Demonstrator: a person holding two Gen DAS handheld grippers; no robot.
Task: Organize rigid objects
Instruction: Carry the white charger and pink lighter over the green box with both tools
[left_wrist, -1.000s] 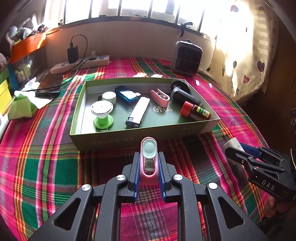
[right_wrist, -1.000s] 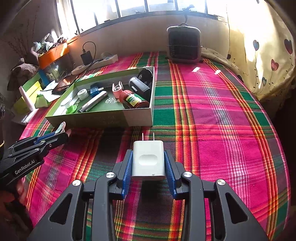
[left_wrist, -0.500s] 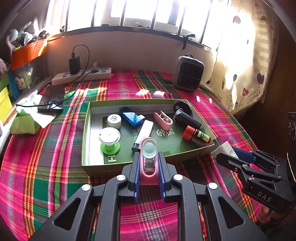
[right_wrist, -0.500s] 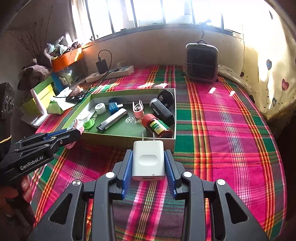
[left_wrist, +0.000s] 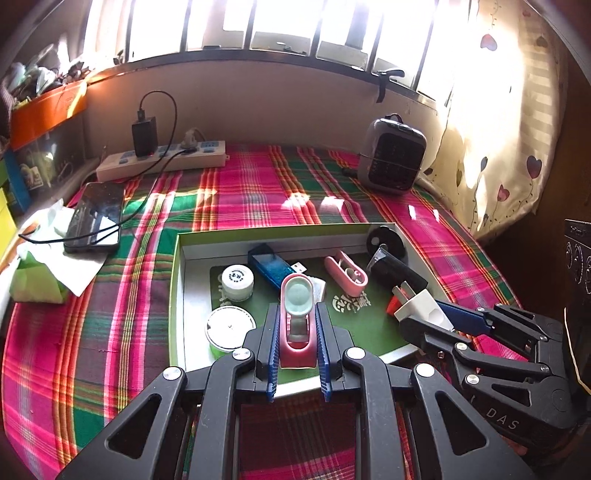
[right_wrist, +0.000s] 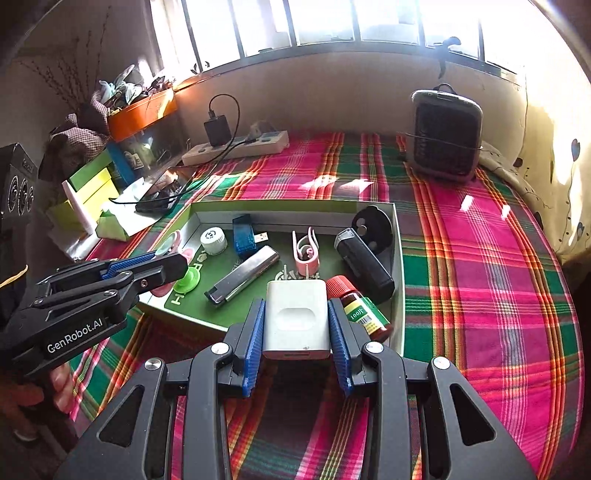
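**Both grippers loaded, over the box's near edge**

Left gripper (left_wrist: 296, 328): jaws narrow, clamped on a pink clip with a pale round pad (left_wrist: 297, 314). Held above the near edge of the green box (right_wrist: 398, 236), left of centre.

Right gripper (right_wrist: 296, 328): jaws moderately apart, clamped on a white two-pin charger plug (right_wrist: 296, 321), pins pointing forward. Held over the box's near-right corner, just above the red-capped bottle (right_wrist: 360, 306).

Box sits on the plaid tablecloth (right_wrist: 480, 258).

In the box, counted:
- 1 red-capped bottle, lying down, near-right corner
- 1 black cylindrical device (right_wrist: 364, 260), right side
- 1 black round disc (right_wrist: 372, 225), far-right corner
- 1 pink clip (right_wrist: 306, 249), centre
- 1 silver lighter (right_wrist: 245, 275)
- 1 blue USB stick (right_wrist: 245, 236)
- 1 small white jar (right_wrist: 213, 238)
- 1 green-based round item (right_wrist: 186, 280), partly hidden by the left gripper
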